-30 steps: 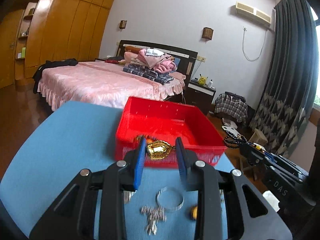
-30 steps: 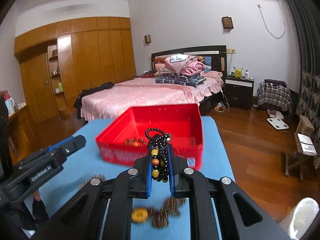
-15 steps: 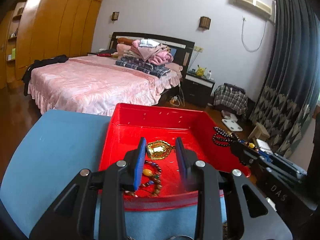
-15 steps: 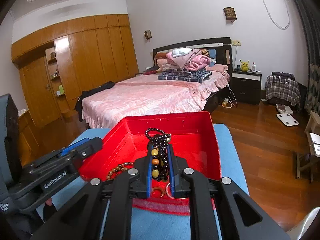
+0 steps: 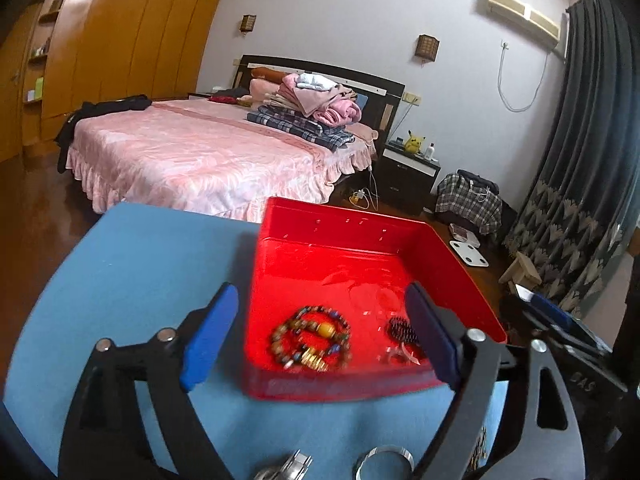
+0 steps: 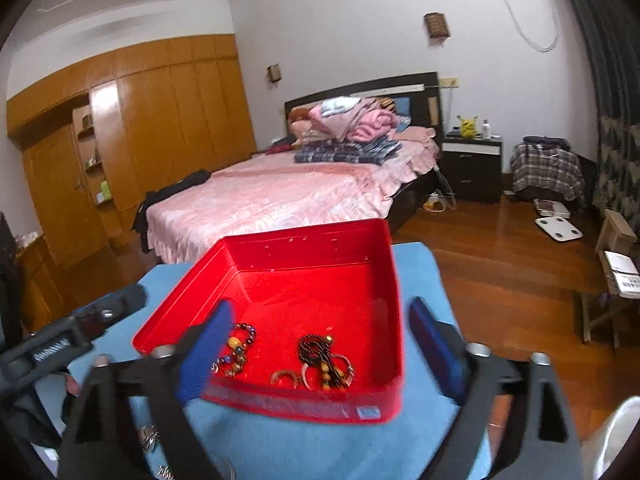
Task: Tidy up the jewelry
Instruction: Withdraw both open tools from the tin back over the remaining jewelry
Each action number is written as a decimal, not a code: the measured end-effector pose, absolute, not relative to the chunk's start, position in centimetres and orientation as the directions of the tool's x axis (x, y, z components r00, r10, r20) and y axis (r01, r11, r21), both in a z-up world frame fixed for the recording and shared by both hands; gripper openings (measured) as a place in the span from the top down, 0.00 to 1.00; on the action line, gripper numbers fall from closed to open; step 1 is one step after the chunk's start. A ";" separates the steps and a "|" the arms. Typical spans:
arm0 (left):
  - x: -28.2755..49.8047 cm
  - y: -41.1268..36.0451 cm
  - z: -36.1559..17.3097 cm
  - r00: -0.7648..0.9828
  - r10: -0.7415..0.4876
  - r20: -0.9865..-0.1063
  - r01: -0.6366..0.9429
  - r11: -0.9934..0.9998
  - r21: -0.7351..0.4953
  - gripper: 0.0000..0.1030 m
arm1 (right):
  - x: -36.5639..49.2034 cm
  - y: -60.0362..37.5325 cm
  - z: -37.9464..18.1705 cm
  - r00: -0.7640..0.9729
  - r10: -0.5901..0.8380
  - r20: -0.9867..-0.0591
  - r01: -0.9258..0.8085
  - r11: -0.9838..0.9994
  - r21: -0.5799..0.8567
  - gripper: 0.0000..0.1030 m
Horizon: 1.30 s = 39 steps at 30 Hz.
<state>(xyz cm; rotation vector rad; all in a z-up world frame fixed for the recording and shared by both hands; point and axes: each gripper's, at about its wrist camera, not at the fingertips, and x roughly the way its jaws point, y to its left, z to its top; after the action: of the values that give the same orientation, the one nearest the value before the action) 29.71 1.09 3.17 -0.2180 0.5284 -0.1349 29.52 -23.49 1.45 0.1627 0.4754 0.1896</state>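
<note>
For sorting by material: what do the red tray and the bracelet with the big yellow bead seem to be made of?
Red tray: probably plastic, glossy; the floor shows soft reflections and the walls are thin and moulded. Beaded bracelet: mixed brown, blue and amber beads, perhaps wood or stone; the yellow bead looks polished. Blur leaves this open.

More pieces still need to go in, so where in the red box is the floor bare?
The red box is bare across its far half, up to the back wall. The near edge is crowded: multicolour bead bracelet, dark bead bracelet, rings.

Pink-covered bed point(image 5: 208, 156), wooden wardrobe wall point(image 6: 160, 120), dark curtain point(image 5: 592, 160), polished wood floor point(image 6: 500, 264)
</note>
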 end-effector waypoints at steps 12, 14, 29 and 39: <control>22.5 3.9 0.4 0.812 -0.111 -0.573 0.016 0.986 -0.168 0.11 | 21.7 -26.5 -1.0 0.849 0.150 -0.507 -0.026 0.970 0.244 0.06; 21.8 3.9 -0.4 0.795 -0.106 -0.598 0.009 0.987 -0.163 0.11 | 21.1 -26.7 -1.3 0.843 0.149 -0.516 -0.019 0.969 0.248 0.06; 20.8 3.2 -4.2 0.710 -0.093 -0.697 -0.008 0.990 -0.141 0.11 | 18.9 -26.1 -3.4 0.811 0.124 -0.571 -0.016 0.982 0.190 0.06; 23.2 3.6 -4.8 0.657 -0.119 -0.745 -0.016 0.985 -0.171 0.11 | 19.0 -25.9 -3.6 0.809 0.121 -0.575 -0.020 0.984 0.178 0.06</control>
<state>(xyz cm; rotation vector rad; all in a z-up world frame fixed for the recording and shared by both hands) 23.24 3.57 -4.83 -0.1687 0.8534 -0.0582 19.01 -25.90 -3.57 0.1665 0.6246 0.0759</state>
